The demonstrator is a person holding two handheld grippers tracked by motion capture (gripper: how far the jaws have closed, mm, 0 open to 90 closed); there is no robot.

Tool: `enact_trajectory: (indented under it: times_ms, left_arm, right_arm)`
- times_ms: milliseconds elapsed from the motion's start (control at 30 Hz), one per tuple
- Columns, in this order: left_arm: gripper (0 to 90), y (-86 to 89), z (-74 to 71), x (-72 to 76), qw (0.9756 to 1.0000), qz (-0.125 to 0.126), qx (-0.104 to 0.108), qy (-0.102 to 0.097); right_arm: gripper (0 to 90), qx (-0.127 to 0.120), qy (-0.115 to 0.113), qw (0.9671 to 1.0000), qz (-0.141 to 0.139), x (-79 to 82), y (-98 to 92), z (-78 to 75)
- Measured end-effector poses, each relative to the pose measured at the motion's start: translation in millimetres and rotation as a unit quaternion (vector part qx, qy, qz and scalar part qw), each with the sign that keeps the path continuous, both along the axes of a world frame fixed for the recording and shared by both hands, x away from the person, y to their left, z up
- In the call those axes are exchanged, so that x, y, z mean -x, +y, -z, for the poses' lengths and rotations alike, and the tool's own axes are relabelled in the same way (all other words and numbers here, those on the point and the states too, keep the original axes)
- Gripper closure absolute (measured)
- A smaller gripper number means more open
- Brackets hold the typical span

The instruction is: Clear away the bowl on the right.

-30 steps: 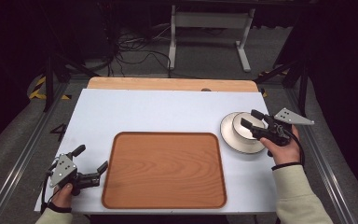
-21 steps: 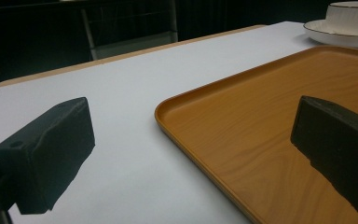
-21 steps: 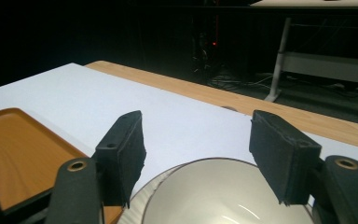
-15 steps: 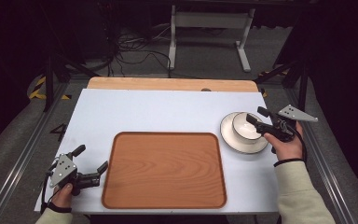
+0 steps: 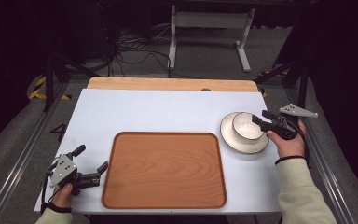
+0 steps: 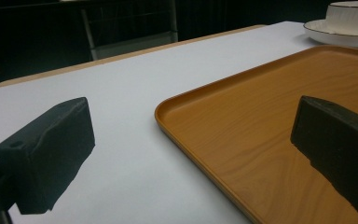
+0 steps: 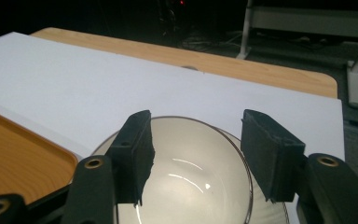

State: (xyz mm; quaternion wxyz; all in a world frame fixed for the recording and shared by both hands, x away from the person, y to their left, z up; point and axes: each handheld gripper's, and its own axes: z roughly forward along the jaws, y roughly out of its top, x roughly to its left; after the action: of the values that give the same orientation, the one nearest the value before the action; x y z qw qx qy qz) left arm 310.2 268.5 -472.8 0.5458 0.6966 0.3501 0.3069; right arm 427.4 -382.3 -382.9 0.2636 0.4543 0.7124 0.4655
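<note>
Inspector A: The bowl (image 5: 248,126) sits on a saucer (image 5: 228,137) at centre right of the high view, on the bench (image 5: 158,112) just right of the wooden tray (image 5: 165,170). The right hand-held gripper (image 5: 260,117) is at the bowl's right rim, pointing left across it.

Inspector B: Its state?

Inspector A: Jaws parted and just closing; one is over the bowl's inside, the other at or past its far rim, and neither presses on anything yet. The left hand-held gripper (image 5: 92,162), at lower left, is open, holds nothing and is well apart. The right hand is plainly nearer.
</note>
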Motion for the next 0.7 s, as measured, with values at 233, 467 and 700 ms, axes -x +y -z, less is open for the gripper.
enact_trajectory:
  times_ms: [233, 467, 700]
  left_arm:
    - [0.3, 0.0, 0.0, 0.0, 1.0000, 0.000, 0.000, 0.000]
    - [0.2, 0.0, 0.0, 0.0, 1.0000, 0.000, 0.000, 0.000]
    - [0.3, -0.1, 0.0, 0.0, 1.0000, 0.000, -0.001, 0.000]
  right_arm:
    - [48.7, 0.019, 0.038, 0.9988, 0.022, -3.9, -4.3, 5.8]
    - [47.8, 0.035, 0.064, 0.9964, 0.043, -8.1, -9.2, 12.4]
    - [46.3, 0.045, 0.091, 0.9935, 0.052, -12.0, -10.9, 20.2]
